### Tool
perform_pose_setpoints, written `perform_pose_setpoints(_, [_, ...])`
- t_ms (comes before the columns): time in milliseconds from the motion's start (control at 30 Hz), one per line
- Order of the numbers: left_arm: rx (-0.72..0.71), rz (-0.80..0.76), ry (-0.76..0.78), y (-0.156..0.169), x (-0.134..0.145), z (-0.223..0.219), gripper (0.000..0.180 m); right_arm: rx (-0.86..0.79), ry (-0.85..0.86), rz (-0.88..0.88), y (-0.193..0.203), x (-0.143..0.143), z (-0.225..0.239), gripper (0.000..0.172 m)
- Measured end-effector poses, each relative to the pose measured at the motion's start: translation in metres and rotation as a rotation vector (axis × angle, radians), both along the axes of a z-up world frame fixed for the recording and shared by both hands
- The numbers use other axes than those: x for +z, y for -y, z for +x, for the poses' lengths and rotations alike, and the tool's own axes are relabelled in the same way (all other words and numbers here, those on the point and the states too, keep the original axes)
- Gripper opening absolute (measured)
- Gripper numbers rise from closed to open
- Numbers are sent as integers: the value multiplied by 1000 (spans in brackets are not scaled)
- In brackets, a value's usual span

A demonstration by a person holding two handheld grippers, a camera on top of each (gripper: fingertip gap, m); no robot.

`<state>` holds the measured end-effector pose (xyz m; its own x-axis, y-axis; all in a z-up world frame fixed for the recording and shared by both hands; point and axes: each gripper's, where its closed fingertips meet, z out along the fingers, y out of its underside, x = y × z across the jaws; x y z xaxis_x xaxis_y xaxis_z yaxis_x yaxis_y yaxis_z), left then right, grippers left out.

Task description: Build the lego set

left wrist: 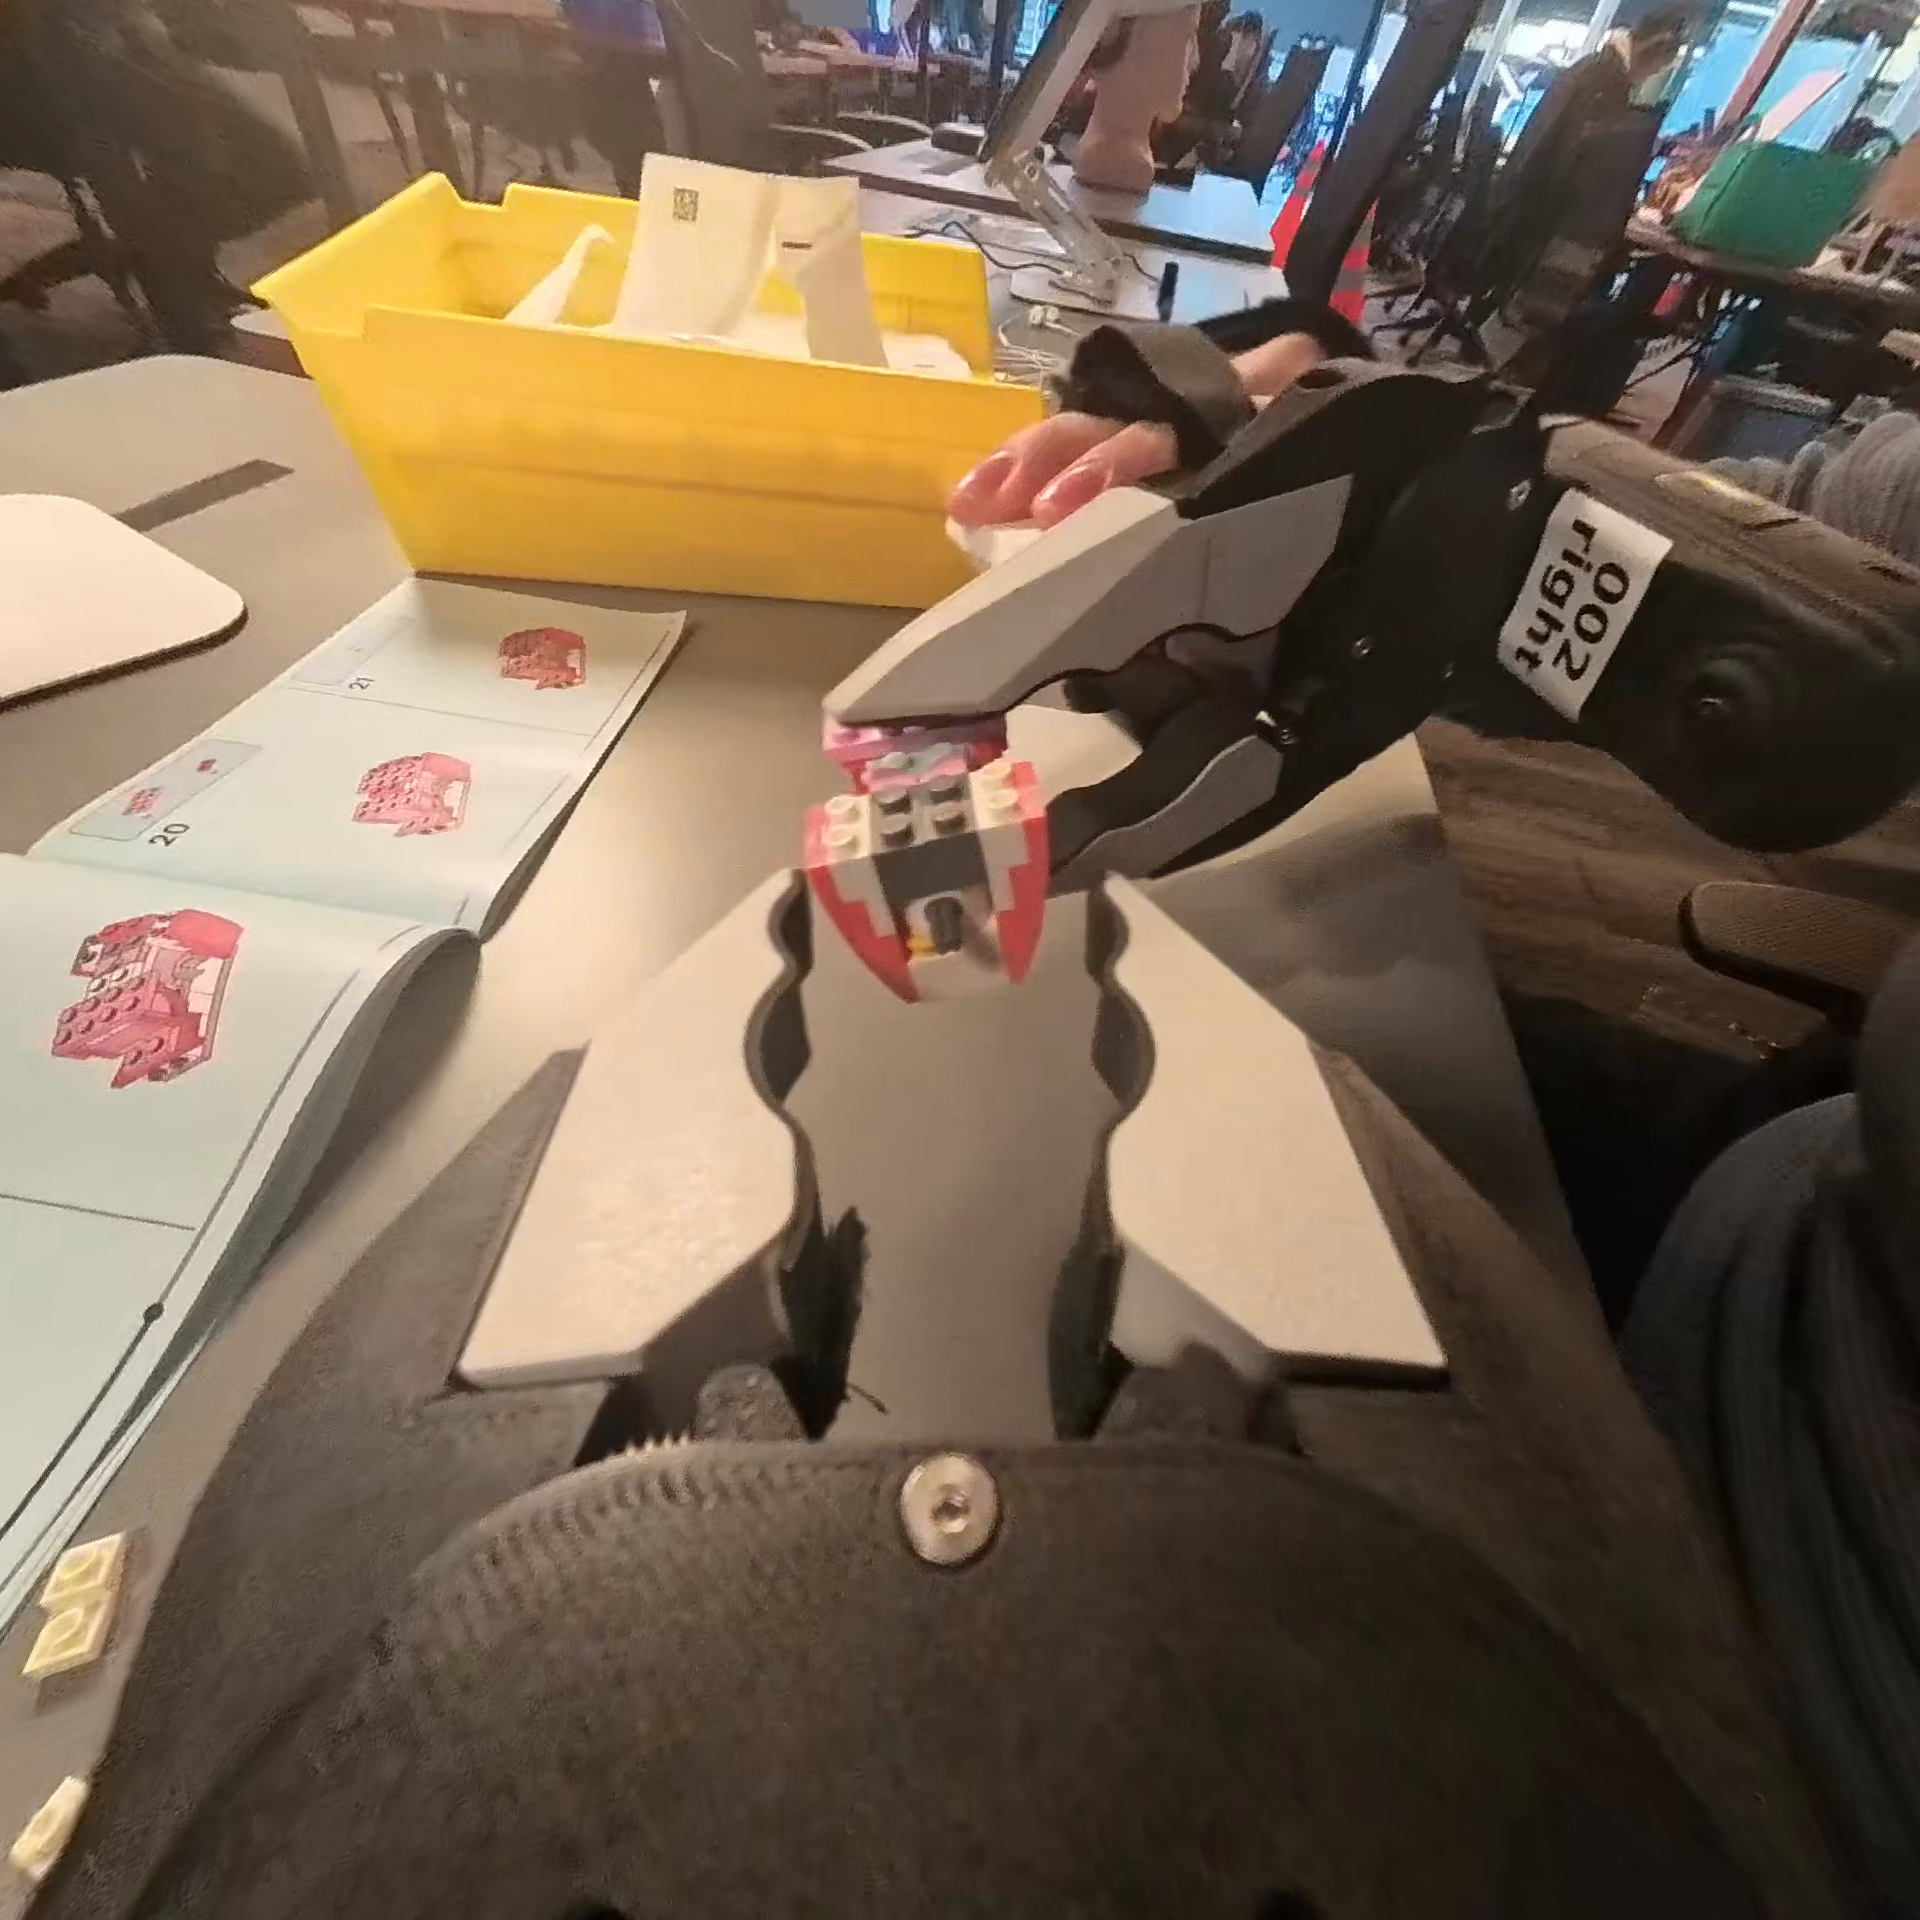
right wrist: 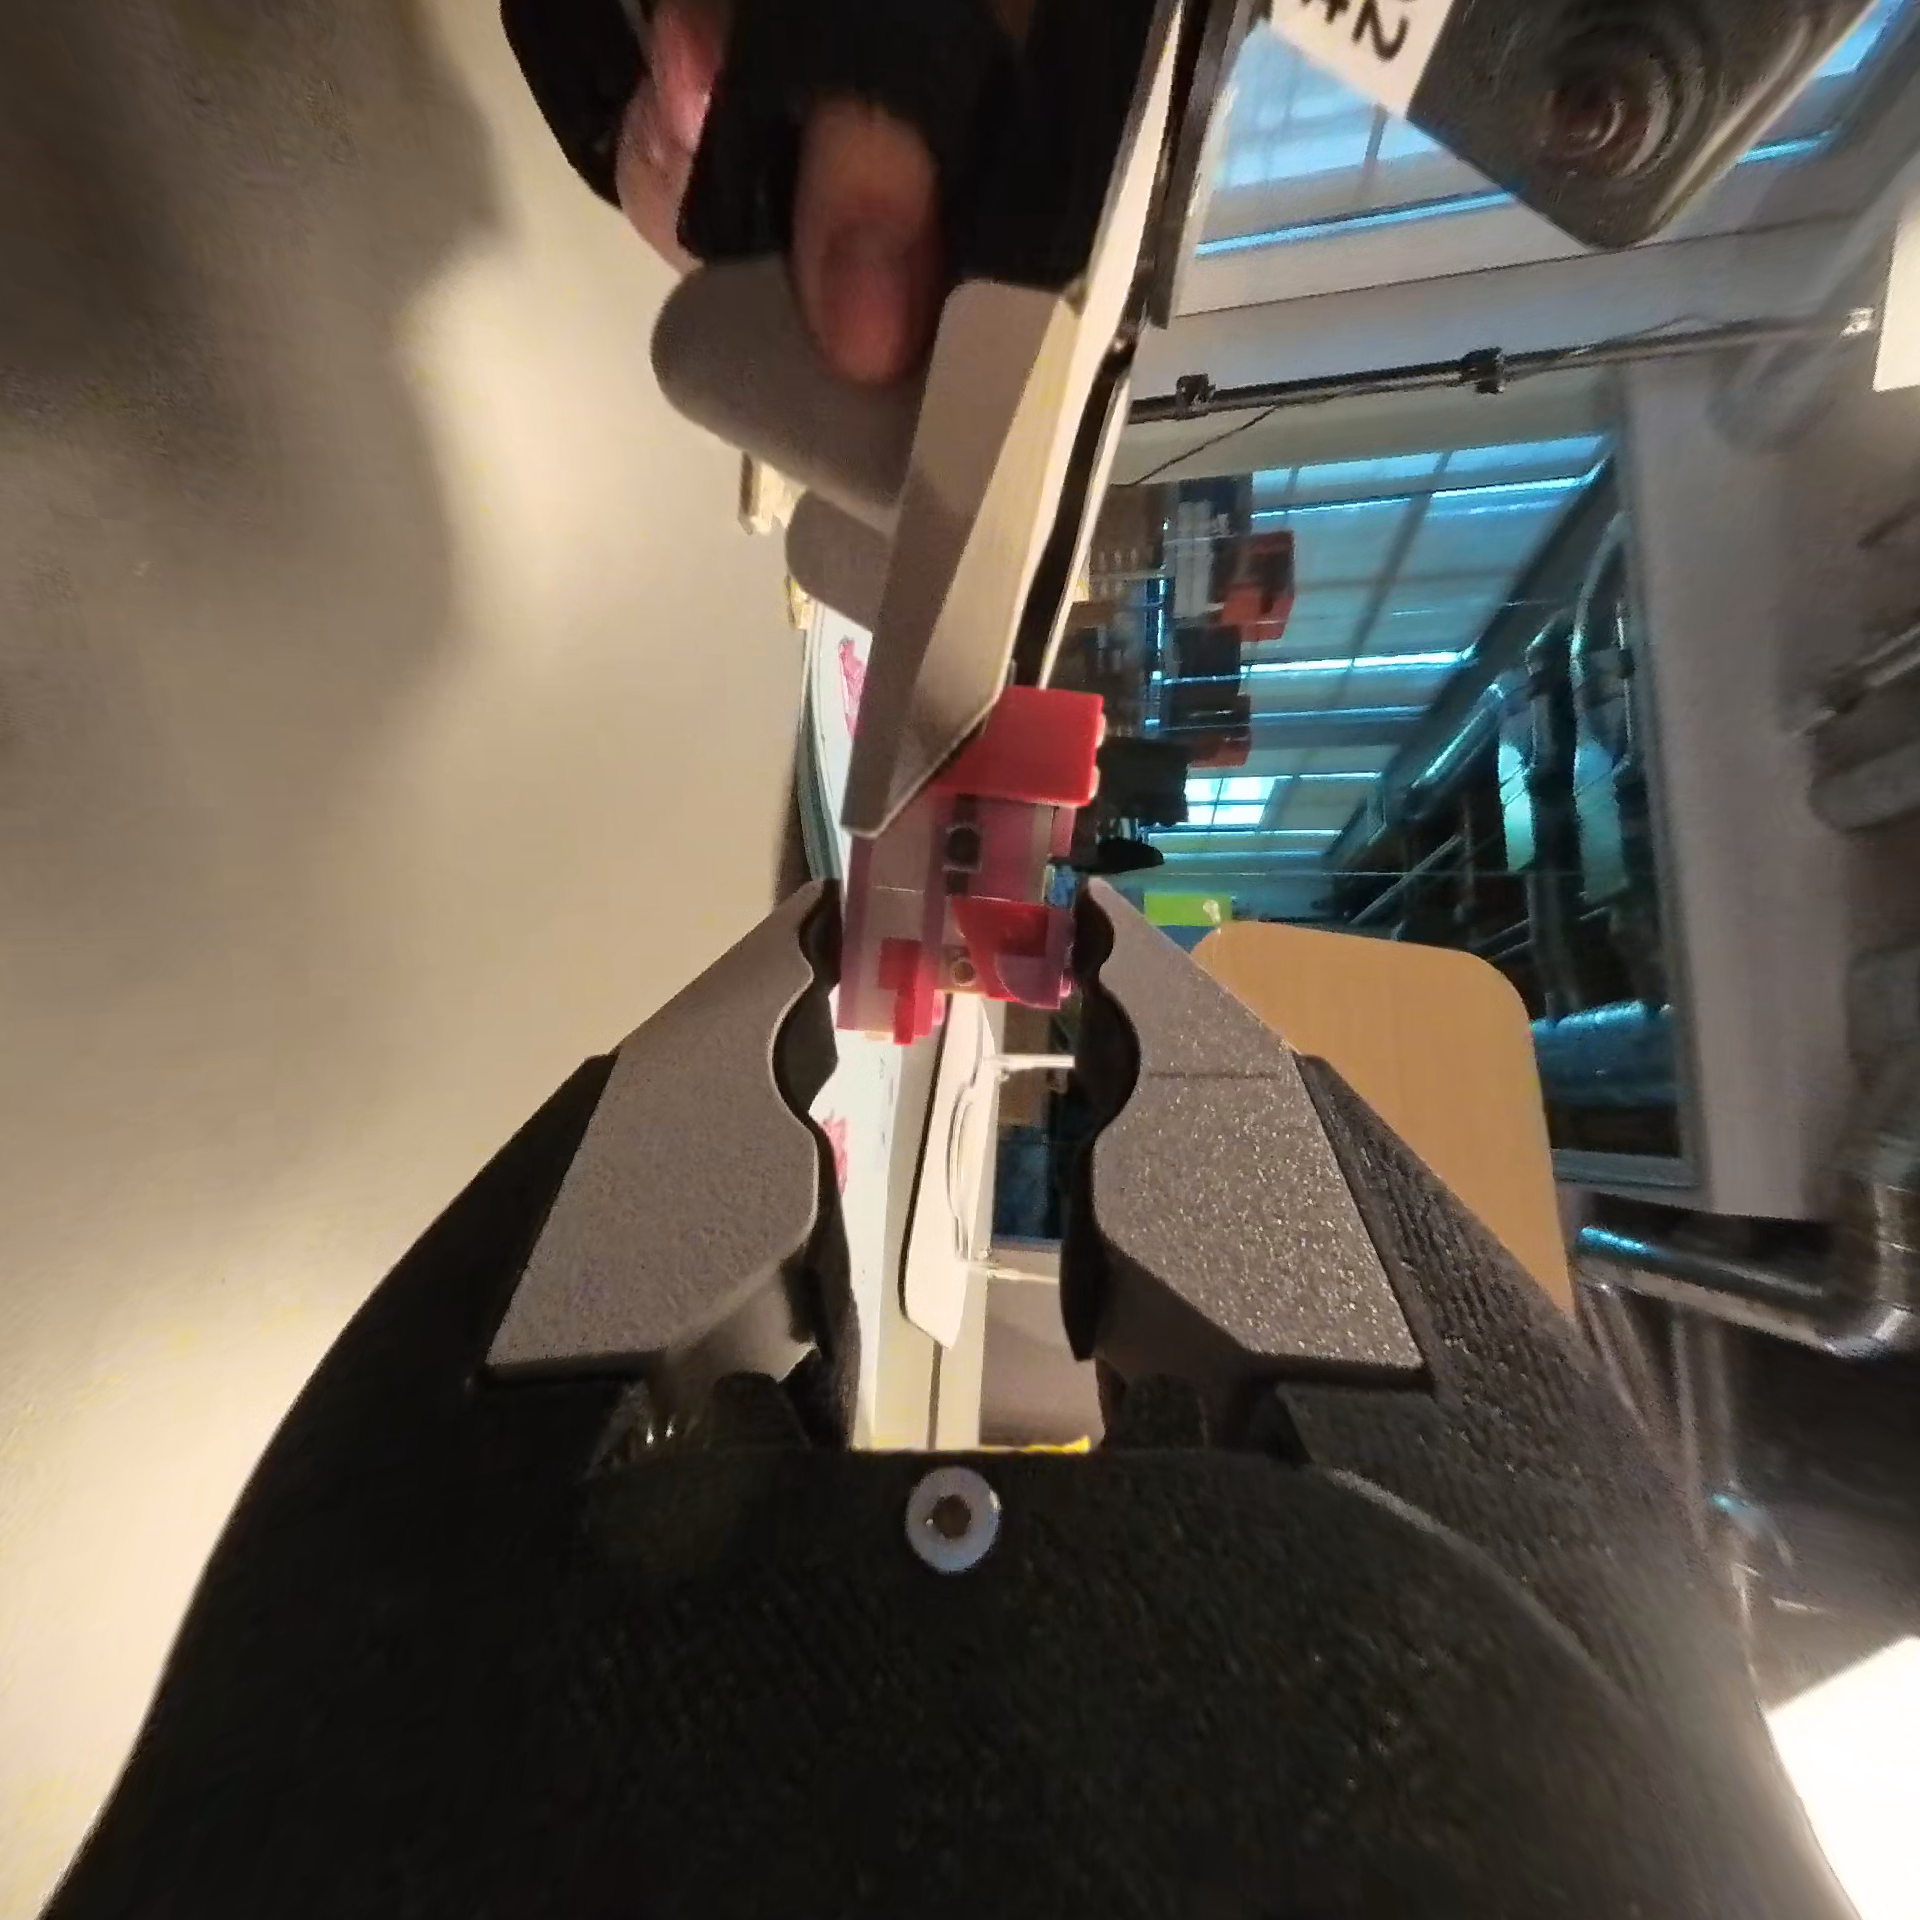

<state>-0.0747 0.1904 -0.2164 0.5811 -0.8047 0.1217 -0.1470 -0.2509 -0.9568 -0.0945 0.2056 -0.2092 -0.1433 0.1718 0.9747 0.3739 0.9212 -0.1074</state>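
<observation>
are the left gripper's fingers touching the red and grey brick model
Apart. In the left wrist view, the model sits between spread fingers with gaps both sides.

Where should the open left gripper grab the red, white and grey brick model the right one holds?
Probably its two red flanks, at the wide studded end, coming in over the pointed nose. The right gripper clamps the red, white and grey brick model's pink top and the opposite face, leaving the flanks free; the tapered nose could slip.

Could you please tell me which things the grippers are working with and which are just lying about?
In use: red and pink brick model, clamped in right gripper; left gripper open around its end.
Lying about: open instruction booklet, yellow bin of papers, loose cream bricks.
</observation>
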Motion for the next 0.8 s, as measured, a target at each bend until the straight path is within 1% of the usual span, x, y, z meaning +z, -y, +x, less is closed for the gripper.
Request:
perform_pose_setpoints(67, [10,3,-15,-1,-2,-1,41,16,-8,7,-1,-1,-4,43])
perform_pose_setpoints(133, [1,-17,-10,-2,-5,-4,38,40,-40,4,-2,-1,-7,43])
perform_pose_setpoints(167, [-3,-43,6,-3,-6,-6,38,46,-62,-14,-3,-1,-8,49])
perform_pose_setpoints(233, [8,-102,-10,-7,-16,-13,37,20,-70,-71,-17,-5,-6,72])
perform_pose_setpoints(267, [27,-114,-42,-9,-23,-18,37,5,-78,-135,-26,-8,-3,83])
perform_pose_setpoints(300, [38,-126,-85,-10,-30,-21,37,-11,-103,-222,-34,-8,1,89])
perform_pose_setpoints(400, [50,-149,-223,-11,-49,-27,36,-56,-323,-549,-61,4,17,89])
perform_pose_setpoints(467, [44,-151,-291,-10,-59,-27,35,-62,-433,-698,-74,8,30,88])
perform_pose_setpoints(567, [31,-152,-307,-8,-61,-25,36,-70,-555,-792,-86,18,44,79])
perform_pose_setpoints(633, [30,-169,-337,-7,-66,-28,35,-93,-614,-824,-95,19,49,75])
perform_pose_setpoints(733, [29,-185,-412,-5,-78,-33,35,-128,-662,-838,-108,20,54,71])
perform_pose_setpoints(800, [24,-186,-436,-5,-81,-32,36,-136,-667,-853,-111,18,55,70])
